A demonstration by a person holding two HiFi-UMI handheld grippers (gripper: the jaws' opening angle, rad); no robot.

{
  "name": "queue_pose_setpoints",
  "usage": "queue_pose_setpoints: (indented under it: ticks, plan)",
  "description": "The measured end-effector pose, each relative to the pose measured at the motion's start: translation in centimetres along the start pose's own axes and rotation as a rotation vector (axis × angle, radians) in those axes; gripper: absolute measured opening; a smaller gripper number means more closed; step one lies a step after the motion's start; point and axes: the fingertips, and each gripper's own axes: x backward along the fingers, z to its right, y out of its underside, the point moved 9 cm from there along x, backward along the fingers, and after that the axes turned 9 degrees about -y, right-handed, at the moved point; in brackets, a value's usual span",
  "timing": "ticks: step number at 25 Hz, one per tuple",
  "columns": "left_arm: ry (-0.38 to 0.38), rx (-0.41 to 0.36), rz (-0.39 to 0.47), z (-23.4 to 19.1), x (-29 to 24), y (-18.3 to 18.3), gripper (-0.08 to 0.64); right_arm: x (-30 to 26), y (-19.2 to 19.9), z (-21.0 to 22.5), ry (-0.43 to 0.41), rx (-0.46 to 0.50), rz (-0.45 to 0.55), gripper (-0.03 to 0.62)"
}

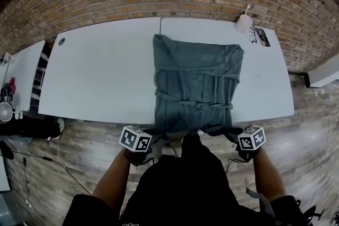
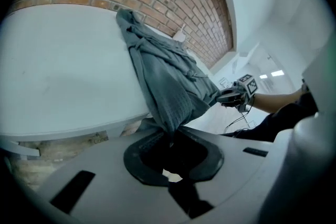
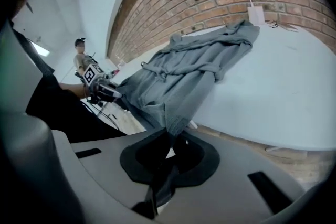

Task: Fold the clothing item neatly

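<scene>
While the grey robe (image 1: 196,82) lies on the white table (image 1: 100,77), its overhanging hem corners are pinched by left gripper (image 2: 169,136) and right gripper (image 3: 171,136), seemingly for a first fold, and an even carry toward the collar is called for.

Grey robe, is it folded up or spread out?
Spread out: the robe lies lengthwise across the table, its near end hanging off the edge, with left gripper and right gripper shut on its corners.

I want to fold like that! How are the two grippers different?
The left gripper pinches the robe's left corner; the right gripper pinches its right corner. The left cube's marker pattern differs from the right cube's. Both are shut on the robe, past the table's edge.
</scene>
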Motion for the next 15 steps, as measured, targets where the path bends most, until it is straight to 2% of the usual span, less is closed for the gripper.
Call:
queue_pose_setpoints:
  ticks: [3,6,12,15]
  plan:
    - [0.096,0.006,0.063,1.0,2.5,-1.5,0.025,2.1,-1.8,-1.4,-0.099,0.022,0.052,0.020]
    - [0.167,0.014,0.142,2.0,4.8,-3.6,0.025,4.0,-4.3,-2.6,-0.148,0.053,0.132,0.020]
    - [0.230,0.061,0.302,2.2,7.9,-8.8,0.025,6.7,-10.1,-2.7,-0.143,0.091,0.317,0.020]
    - [0.222,0.098,0.361,1.2,8.8,-12.4,0.025,7.7,-13.4,-1.8,-0.124,0.110,0.373,0.020]
